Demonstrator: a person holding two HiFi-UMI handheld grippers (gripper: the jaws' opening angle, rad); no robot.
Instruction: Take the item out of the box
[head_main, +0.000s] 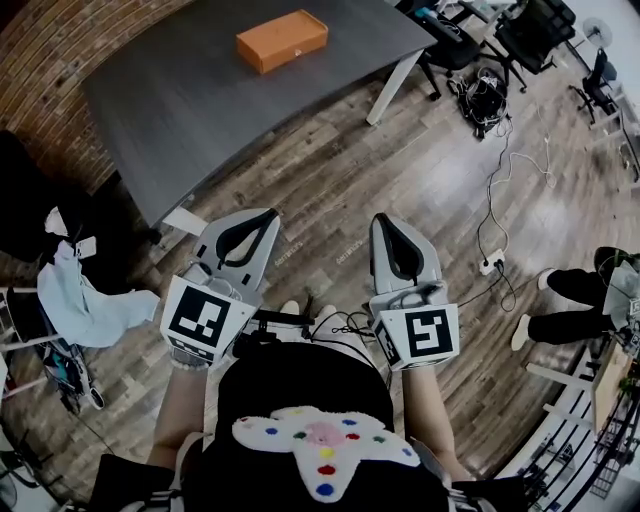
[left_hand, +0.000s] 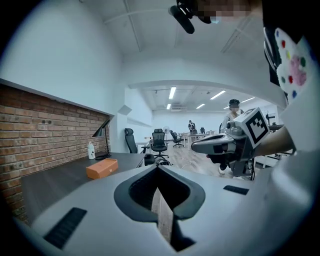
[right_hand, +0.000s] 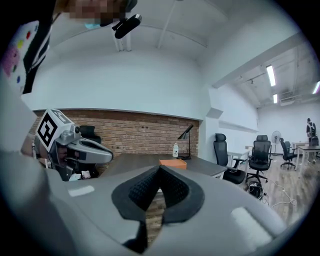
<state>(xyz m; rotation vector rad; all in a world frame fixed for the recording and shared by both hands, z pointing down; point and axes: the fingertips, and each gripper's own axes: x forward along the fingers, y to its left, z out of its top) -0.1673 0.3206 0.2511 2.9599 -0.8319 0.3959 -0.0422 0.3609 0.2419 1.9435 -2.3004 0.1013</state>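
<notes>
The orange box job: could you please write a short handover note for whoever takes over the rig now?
Left tongs: shut, empty, held over the floor.
Right tongs: shut, empty, beside the left.
Orange box: looks closed, on the grey table ahead, apart from both tongs.
Done: nothing yet; the box is untouched.
Left: approach the table, open the box, take the item out; the item is not visible.

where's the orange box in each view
Head view: orange box at top centre, on the grey table.
Left gripper view: box left of centre, beyond the jaws.
Right gripper view: box at centre, just above the jaw tips.
Shared landmark: the grey table under it.
</notes>
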